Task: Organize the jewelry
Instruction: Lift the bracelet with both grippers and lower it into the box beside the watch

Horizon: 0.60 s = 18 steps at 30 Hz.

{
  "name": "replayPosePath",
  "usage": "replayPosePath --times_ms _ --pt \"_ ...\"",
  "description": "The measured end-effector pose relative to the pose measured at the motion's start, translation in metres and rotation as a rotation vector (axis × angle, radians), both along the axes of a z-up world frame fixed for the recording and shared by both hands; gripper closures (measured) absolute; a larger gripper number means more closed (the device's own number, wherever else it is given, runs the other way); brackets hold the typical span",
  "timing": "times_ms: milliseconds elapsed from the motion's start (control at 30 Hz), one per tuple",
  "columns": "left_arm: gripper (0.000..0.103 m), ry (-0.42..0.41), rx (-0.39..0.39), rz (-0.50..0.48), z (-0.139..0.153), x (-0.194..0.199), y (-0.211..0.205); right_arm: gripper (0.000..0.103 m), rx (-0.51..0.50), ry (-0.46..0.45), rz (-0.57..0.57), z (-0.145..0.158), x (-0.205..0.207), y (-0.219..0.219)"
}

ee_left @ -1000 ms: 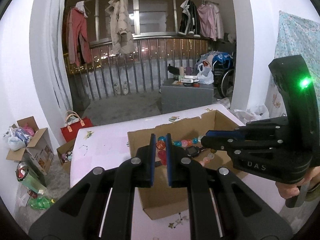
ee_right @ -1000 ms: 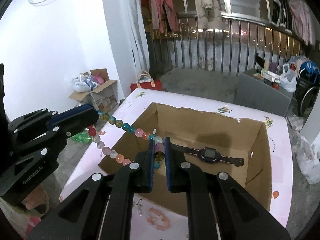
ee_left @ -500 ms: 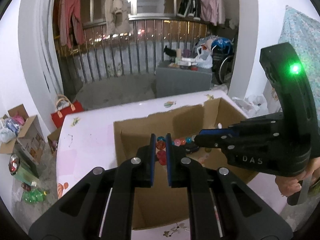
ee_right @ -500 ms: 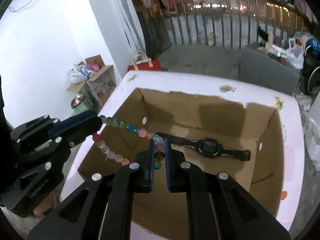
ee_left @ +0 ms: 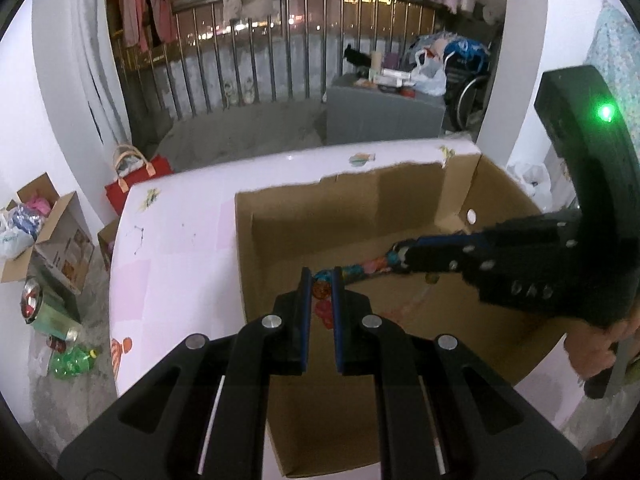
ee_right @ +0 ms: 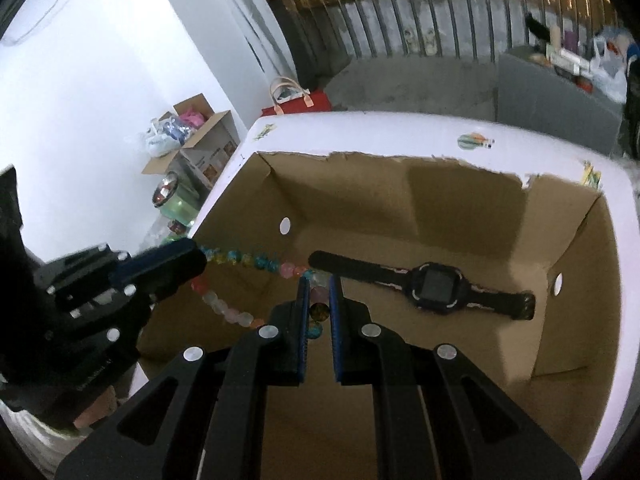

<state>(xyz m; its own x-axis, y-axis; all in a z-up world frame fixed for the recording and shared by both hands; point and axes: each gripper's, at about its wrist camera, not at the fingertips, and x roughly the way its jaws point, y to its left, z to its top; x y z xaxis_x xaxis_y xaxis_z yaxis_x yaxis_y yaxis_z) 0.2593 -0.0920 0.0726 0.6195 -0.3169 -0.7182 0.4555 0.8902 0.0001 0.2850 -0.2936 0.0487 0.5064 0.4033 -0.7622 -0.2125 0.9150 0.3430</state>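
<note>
Item: bead strand (ee_right: 256, 262), strung level between our left gripper (ee_left: 320, 280) and right gripper (ee_right: 318, 286), both clamped on it, over box (ee_right: 580, 300); watch (ee_right: 436, 288) lies right of strand.

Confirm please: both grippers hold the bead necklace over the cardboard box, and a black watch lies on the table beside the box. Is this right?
One detail is wrong. The black watch lies inside the cardboard box, on its floor, not on the table beside it; the right wrist view shows this. The rest stands: the left gripper and the right gripper both hold the bead necklace over the box.
</note>
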Motion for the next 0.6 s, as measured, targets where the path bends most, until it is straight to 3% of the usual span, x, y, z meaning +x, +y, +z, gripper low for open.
replayPosePath --times_ms 267,600 --pt "0.095 0.117 0.033 -0.005 -0.016 0.011 0.003 0.093 0.045 0.126 0.002 -0.019 0.015 -0.009" --pt "0.094 0.181 0.139 0.004 -0.03 0.021 -0.009 0.093 0.059 0.261 0.04 -0.046 0.032 0.003"
